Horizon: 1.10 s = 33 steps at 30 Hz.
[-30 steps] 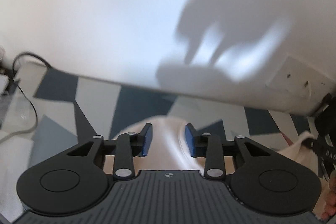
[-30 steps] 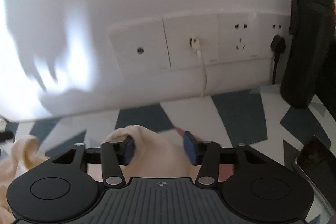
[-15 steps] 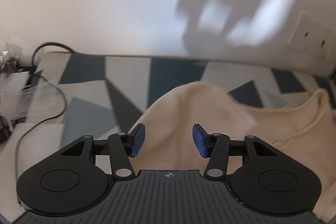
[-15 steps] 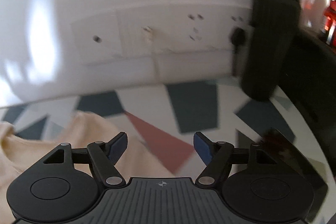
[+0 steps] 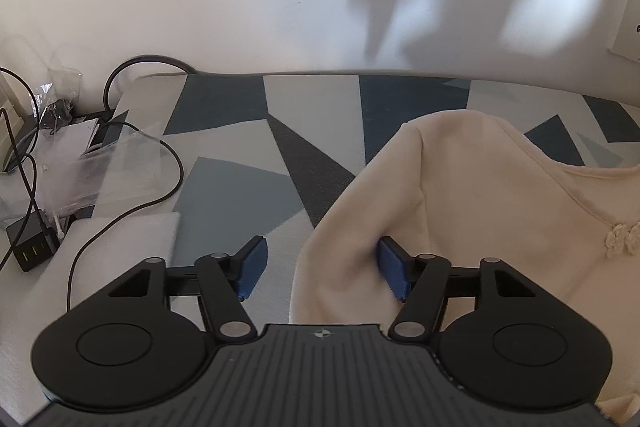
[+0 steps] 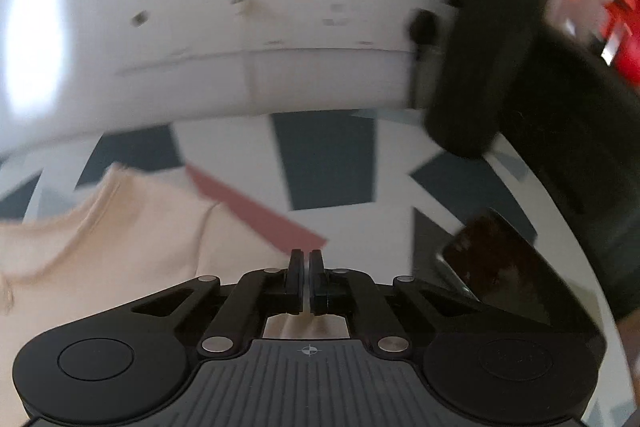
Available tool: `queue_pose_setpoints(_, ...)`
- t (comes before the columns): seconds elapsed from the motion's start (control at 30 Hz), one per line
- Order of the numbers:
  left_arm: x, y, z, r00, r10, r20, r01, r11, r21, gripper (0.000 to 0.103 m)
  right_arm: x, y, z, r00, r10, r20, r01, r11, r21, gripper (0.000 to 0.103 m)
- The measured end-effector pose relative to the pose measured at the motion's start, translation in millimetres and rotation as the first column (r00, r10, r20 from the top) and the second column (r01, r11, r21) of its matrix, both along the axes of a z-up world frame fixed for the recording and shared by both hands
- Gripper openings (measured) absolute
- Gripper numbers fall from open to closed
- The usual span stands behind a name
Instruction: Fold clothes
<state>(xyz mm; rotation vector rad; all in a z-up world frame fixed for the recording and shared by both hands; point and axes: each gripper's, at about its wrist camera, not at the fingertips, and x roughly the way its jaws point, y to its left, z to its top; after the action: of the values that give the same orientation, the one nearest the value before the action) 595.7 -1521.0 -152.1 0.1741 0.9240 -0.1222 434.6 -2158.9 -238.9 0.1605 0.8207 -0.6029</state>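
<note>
A cream top (image 5: 480,207) lies spread on the geometric-patterned table (image 5: 224,195); a small knot button (image 5: 622,239) shows at its neckline. My left gripper (image 5: 321,261) is open over its left sleeve. The sleeve's folded edge sits between the fingers and rests against the right blue pad (image 5: 392,267). In the blurred right wrist view, the same top (image 6: 120,247) lies flat at the lower left. My right gripper (image 6: 306,261) is shut at the garment's right edge, above a pink triangle of the table pattern. I see no cloth bunched in its tips.
Left: black cables (image 5: 132,211), a charger block (image 5: 32,247), clear plastic bags (image 5: 72,167) and a white sheet (image 5: 132,239). Right: a tall black bottle (image 6: 492,47), a dark phone (image 6: 492,259) and wall sockets (image 6: 280,23). The wall stands close behind.
Both grippers let go of the cream top, which now lies spread flat. The left gripper pulled back and opened wider. The right gripper swung right and closed its fingers.
</note>
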Motion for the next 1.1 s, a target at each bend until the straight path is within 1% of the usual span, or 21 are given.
queue_pose_setpoints(0.03,0.2,0.8,-0.2,1.000,0.002,-0.001,-0.002,1.000,-0.005,0.063,-1.7,-2.7,2.0,0.999,-0.034,0.001,0.034,0.999,-0.017,0.005)
queue_pose_setpoints(0.07,0.7,1.7,-0.3,1.000,0.006,-0.004,-0.006,1.000,-0.014,0.063,-3.6,-4.2,5.2,0.999,-0.041,0.006,0.041,0.999,-0.020,0.008)
queue_pose_setpoints(0.13,1.7,2.9,-0.4,1.000,0.019,-0.012,-0.020,0.999,-0.030,0.063,-6.2,-5.3,12.6,0.998,0.008,0.062,-0.012,0.998,0.064,0.014)
queue_pose_setpoints(0.17,2.1,2.7,-0.4,1.000,0.022,-0.014,-0.022,0.999,-0.031,0.063,-4.4,-1.9,15.6,0.994,0.055,0.090,-0.063,0.993,0.096,0.023)
queue_pose_setpoints(0.2,2.4,2.0,-0.4,1.000,0.021,-0.013,-0.021,0.999,-0.028,0.063,-0.3,5.2,17.0,0.989,0.106,0.099,-0.116,0.988,0.099,0.026)
queue_pose_setpoints(0.27,2.3,1.5,-0.6,1.000,0.021,-0.011,-0.021,0.999,-0.025,0.063,12.3,25.0,17.2,0.971,0.211,0.113,-0.219,0.973,0.066,0.031)
queue_pose_setpoints(0.3,2.1,1.3,-0.8,1.000,0.022,-0.010,-0.022,0.999,-0.024,0.063,19.8,33.4,14.7,0.961,0.255,0.105,-0.263,0.963,0.064,0.031)
queue_pose_setpoints(0.33,2.0,1.2,-0.9,1.000,0.022,-0.009,-0.022,0.999,-0.023,0.063,29.0,40.2,10.8,0.953,0.290,0.091,-0.297,0.952,0.073,0.031)
queue_pose_setpoints(0.4,1.7,2.6,-0.8,1.000,0.027,-0.010,-0.027,0.999,-0.027,0.063,47.8,49.7,0.1,0.947,0.316,0.052,-0.319,0.944,0.085,0.031)
queue_pose_setpoints(0.47,1.3,5.4,-0.6,0.999,0.033,-0.014,-0.034,0.999,-0.032,0.063,66.7,56.0,-9.1,0.950,0.312,0.027,-0.314,0.947,0.065,0.033)
queue_pose_setpoints(0.57,1.0,8.8,-0.4,0.999,0.038,-0.018,-0.038,0.999,-0.034,0.063,89.0,57.7,-13.3,0.952,0.306,0.031,-0.307,0.950,0.052,0.036)
queue_pose_setpoints(0.63,1.0,10.7,-0.4,0.999,0.037,-0.022,-0.038,0.998,-0.040,0.063,97.3,54.1,-14.5,0.956,0.287,0.051,-0.291,0.953,0.085,0.037)
queue_pose_setpoints(0.67,1.1,11.5,-0.3,0.999,0.038,-0.024,-0.039,0.998,-0.042,0.063,100.7,51.6,-14.5,0.960,0.274,0.062,-0.279,0.954,0.105,0.041)
queue_pose_setpoints(0.7,1.0,12.7,0.1,0.999,0.040,-0.025,-0.042,0.998,-0.045,0.063,103.5,49.8,-14.4,0.962,0.263,0.070,-0.270,0.955,0.120,0.043)
queue_pose_setpoints(0.73,0.7,14.6,0.5,0.999,0.042,-0.027,-0.044,0.998,-0.048,0.063,103.2,50.6,-13.5,0.963,0.262,0.070,-0.268,0.956,0.121,0.043)
queue_pose_setpoints(0.8,-0.2,19.2,1.4,0.998,0.048,-0.030,-0.050,0.997,-0.055,0.063,95.7,49.1,-8.6,0.964,0.246,0.101,-0.259,0.956,0.142,0.044)
queue_pose_setpoints(0.83,-0.9,22.8,1.9,0.998,0.055,-0.030,-0.056,0.997,-0.058,0.063,91.6,48.4,-5.9,0.964,0.237,0.120,-0.254,0.955,0.152,0.046)
queue_pose_setpoints(0.87,-1.6,26.4,2.5,0.998,0.061,-0.030,-0.063,0.996,-0.061,0.063,86.3,47.5,-1.9,0.962,0.227,0.150,-0.251,0.954,0.162,0.049)
queue_pose_setpoints(0.9,-2.1,29.9,2.6,0.997,0.066,-0.029,-0.067,0.996,-0.060,0.063,80.9,45.9,2.2,0.958,0.228,0.174,-0.257,0.952,0.168,0.050)
queue_pose_setpoints(1.03,-2.8,42.7,2.6,0.995,0.097,-0.003,-0.097,0.995,-0.037,0.063,57.7,57.7,23.9,0.934,0.276,0.225,-0.321,0.927,0.196,0.058)
queue_pose_setpoints(1.1,-2.7,46.4,1.1,0.996,0.092,0.007,-0.091,0.996,-0.020,0.064,47.2,67.2,31.6,0.920,0.315,0.234,-0.364,0.907,0.211,0.059)
